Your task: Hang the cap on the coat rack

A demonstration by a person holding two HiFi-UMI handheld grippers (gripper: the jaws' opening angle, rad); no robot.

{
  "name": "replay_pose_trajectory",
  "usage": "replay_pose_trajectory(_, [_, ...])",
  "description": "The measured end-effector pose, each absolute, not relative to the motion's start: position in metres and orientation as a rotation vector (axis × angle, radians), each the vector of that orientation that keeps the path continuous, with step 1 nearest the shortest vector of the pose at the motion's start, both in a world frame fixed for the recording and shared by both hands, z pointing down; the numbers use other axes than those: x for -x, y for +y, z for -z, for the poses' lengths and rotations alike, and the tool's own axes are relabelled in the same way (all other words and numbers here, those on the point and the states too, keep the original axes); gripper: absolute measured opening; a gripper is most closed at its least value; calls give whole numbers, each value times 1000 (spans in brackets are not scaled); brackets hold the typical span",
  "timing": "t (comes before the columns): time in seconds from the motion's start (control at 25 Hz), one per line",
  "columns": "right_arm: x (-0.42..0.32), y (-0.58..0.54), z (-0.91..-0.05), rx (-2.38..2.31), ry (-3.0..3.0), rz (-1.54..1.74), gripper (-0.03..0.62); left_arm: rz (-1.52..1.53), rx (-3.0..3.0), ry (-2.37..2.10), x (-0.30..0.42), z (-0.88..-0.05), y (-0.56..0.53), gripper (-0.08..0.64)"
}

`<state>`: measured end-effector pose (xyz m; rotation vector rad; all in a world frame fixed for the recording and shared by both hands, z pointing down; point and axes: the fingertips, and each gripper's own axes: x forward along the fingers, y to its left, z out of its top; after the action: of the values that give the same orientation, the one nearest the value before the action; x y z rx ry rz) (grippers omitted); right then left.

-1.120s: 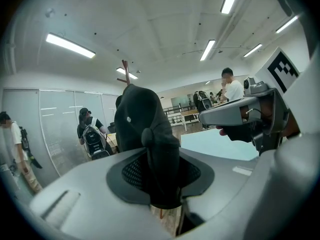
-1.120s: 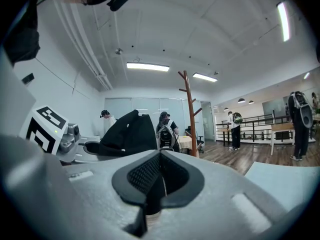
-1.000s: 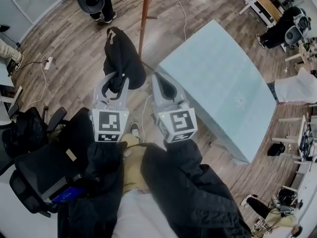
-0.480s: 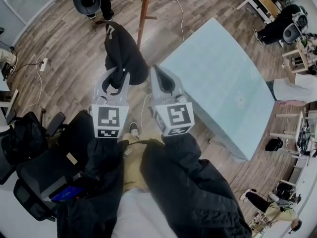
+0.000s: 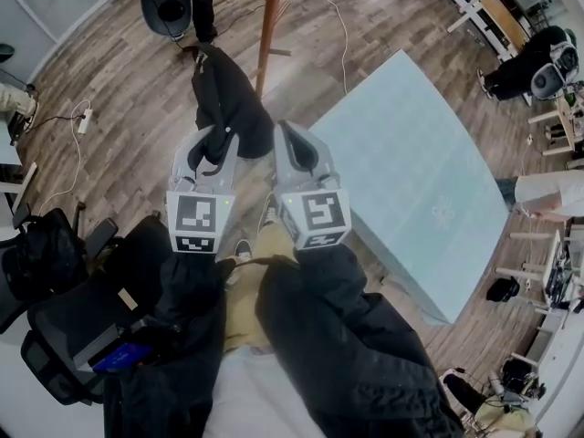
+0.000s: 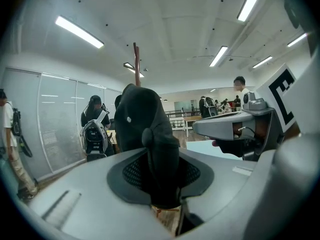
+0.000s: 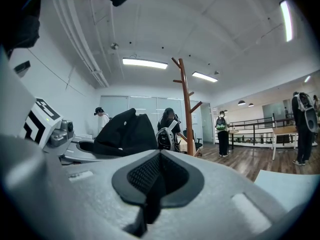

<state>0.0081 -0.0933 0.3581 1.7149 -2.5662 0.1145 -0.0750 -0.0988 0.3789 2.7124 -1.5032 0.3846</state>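
Head view: sits high over the person and faces steeply down, coat rack (image 5: 267, 26) pole at top centre, just beyond the left gripper (image 5: 213, 144) and right gripper (image 5: 294, 142). Left gripper view: low, near level, aimed at the coat rack, the cap (image 6: 144, 126) so close to the lens that only the rack's top shows above it. Right gripper view: low, level, coat rack right of centre and near; all three views share coat rack and cap.

Wood-plank floor (image 5: 119, 108), a pale blue table (image 5: 411, 181), black office chairs (image 5: 68, 327), strip lights (image 6: 79, 32) overhead.
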Motion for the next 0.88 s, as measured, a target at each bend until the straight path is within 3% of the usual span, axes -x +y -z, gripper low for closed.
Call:
replay_pose_trajectory(0.6, [-58, -214, -338, -1557, -2704, -94, -6, -379, -2632, -1602, 45, -362, -217, 94])
replay_pose_trajectory(0.88, [-67, -237, -364, -1531, -2663, -179, -6, -529, -2578, -1549, 62, -414, -234, 92])
